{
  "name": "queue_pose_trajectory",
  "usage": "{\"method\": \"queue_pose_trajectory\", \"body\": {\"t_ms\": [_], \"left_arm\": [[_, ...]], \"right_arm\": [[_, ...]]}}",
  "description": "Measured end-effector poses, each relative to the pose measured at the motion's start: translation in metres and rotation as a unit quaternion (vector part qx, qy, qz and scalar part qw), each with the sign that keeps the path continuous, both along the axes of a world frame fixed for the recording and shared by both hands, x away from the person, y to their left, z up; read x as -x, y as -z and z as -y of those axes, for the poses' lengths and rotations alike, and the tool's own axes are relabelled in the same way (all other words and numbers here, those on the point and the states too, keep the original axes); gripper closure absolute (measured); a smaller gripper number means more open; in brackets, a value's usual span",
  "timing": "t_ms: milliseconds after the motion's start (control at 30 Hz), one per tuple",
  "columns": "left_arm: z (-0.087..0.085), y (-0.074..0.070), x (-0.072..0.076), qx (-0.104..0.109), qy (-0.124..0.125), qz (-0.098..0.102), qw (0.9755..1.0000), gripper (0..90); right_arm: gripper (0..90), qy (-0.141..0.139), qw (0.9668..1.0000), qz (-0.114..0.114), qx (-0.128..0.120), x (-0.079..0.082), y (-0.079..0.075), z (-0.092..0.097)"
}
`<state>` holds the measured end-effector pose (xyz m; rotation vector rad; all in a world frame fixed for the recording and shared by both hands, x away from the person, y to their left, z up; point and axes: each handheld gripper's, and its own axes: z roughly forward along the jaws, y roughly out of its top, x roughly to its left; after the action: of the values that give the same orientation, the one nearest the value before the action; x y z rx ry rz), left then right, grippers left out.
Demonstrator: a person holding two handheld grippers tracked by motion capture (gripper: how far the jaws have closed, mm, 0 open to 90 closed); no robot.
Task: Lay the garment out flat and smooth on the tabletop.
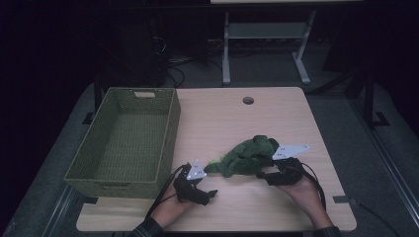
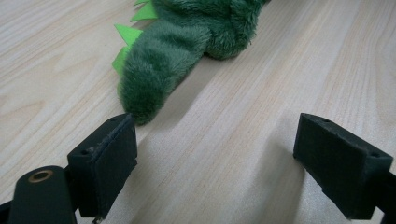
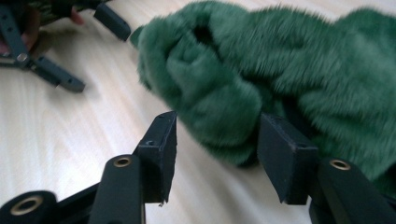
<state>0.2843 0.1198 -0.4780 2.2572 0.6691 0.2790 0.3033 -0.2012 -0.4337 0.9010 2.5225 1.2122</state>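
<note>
The green plush dinosaur (image 1: 245, 156) lies on the table (image 1: 222, 118) between your two grippers, its long axis running from the tail at your left gripper (image 1: 210, 193) toward the bulkier body at your right gripper (image 1: 265, 176). Start with what is nearest each tool. In the right gripper view, a rounded plush limb (image 3: 212, 116) sits directly between the jaws: the right-hand pad is against the fur, while a sliver of gap shows at the left-hand pad, so the jaws are partly closed around the limb and I judge the hold not yet firm. In the left gripper view, the jaws stand wide apart with bare wood between them, holding nothing; the tail tip (image 2: 140, 105) lies just ahead of the left-hand jaw, nearly touching its top corner, and off the centre line of the opening. So your right gripper is the nearer one, already on the toy, and the left would have to shift sideways toward the tail before it could close on anything. Beyond the tail, light green felt spikes (image 2: 127, 35) run up the toy's back. Farther from your left gripper, out to its left side and beyond, stands the woven basket (image 1: 170, 129), which looks empty, well apart from the toy; I judge that a carry there would travel leftward across the table past your left hand.
</note>
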Motion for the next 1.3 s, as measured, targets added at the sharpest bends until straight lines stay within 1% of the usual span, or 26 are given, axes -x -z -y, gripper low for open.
{"method": "queue_pose_trajectory", "body": {"t_ms": [67,133,233,267,300,333,367,433,500,533,567,600,667,700,733,833,933,1000,1067,1233,1300], "left_arm": [[0.000,0.000,0.000,-0.001,0.001,0.000,1.0000,12.7],[0.000,0.000,0.000,-0.002,0.001,0.000,1.0000,12.8],[0.000,0.000,0.000,-0.002,0.001,0.000,1.0000,12.8],[0.000,0.000,0.000,-0.002,0.001,0.001,1.0000,12.8],[0.000,0.000,0.000,-0.002,0.000,0.001,1.0000,12.8],[0.000,0.000,0.000,-0.002,0.000,0.002,1.0000,12.8],[0.000,0.000,0.000,-0.004,0.001,0.004,1.0000,12.8],[0.000,0.000,0.000,-0.002,0.000,0.002,1.0000,12.8],[0.000,0.000,0.000,0.002,-0.002,0.002,1.0000,12.8],[0.000,0.000,0.000,-0.001,-0.001,0.002,1.0000,12.8],[0.000,0.000,0.000,-0.001,-0.001,0.002,1.0000,12.8],[0.000,0.000,0.000,0.000,-0.001,0.002,1.0000,12.8],[0.000,0.000,0.000,0.002,-0.001,0.005,1.0000,12.8],[0.000,0.000,0.000,0.002,-0.001,0.004,1.0000,12.8],[0.000,0.000,0.000,-0.001,0.001,0.004,1.0000,12.8],[0.000,0.000,0.000,0.003,-0.001,0.003,1.0000,12.8],[0.000,0.000,0.000,0.002,-0.001,0.004,1.0000,12.8],[0.000,0.000,0.000,0.002,-0.001,0.003,1.0000,12.7],[0.000,0.000,0.000,0.002,-0.001,0.004,1.0000,12.8],[0.000,0.000,0.000,0.002,-0.001,0.004,1.0000,12.8],[0.000,0.000,0.000,0.002,-0.001,0.003,1.0000,12.8]], "right_arm": [[50.1,-0.003,1.0000,-0.004,0.002,-0.005,-0.001,-0.002],[52.7,-0.003,1.0000,-0.009,-0.001,-0.010,-0.001,-0.005],[63.7,0.000,0.9999,-0.014,0.009,-0.016,-0.001,-0.008],[69.5,-0.003,0.9998,-0.018,0.011,-0.018,0.000,-0.009],[73.5,-0.007,0.9998,-0.014,0.013,-0.019,0.000,-0.009],[76.6,-0.005,0.9998,-0.016,0.012,-0.018,-0.002,-0.009],[78.1,-0.009,0.9998,-0.013,0.010,-0.019,-0.003,-0.009],[79.1,-0.014,0.9998,-0.013,0.009,-0.019,-0.007,-0.010],[79.4,-0.017,0.9998,-0.009,0.003,-0.019,-0.011,-0.011],[79.4,-0.021,0.9998,-0.005,0.000,-0.019,-0.014,-0.011],[79.4,-0.023,0.9997,-0.006,-0.002,-0.018,-0.017,-0.012],[79.3,-0.026,0.9996,-0.007,-0.002,-0.019,-0.019,-0.013],[79.3,-0.034,0.9994,0.000,-0.002,-0.019,-0.025,-0.015],[79.4,-0.033,0.9994,-0.001,-0.005,-0.019,-0.028,-0.017],[79.4,-0.038,0.9993,0.004,-0.005,-0.021,-0.031,-0.019],[79.3,-0.045,0.9990,0.007,-0.001,-0.025,-0.040,-0.026],[79.2,-0.050,0.9987,0.012,-0.001,-0.028,-0.048,-0.034],[79.0,-0.055,0.9984,0.014,-0.002,-0.032,-0.052,-0.040],[79.0,-0.058,0.9981,0.020,0.001,-0.035,-0.055,-0.048],[78.9,-0.072,0.9972,0.022,0.003,-0.045,-0.057,-0.067],[78.9,-0.077,0.9968,0.019,0.006,-0.049,-0.057,-0.075]]}}
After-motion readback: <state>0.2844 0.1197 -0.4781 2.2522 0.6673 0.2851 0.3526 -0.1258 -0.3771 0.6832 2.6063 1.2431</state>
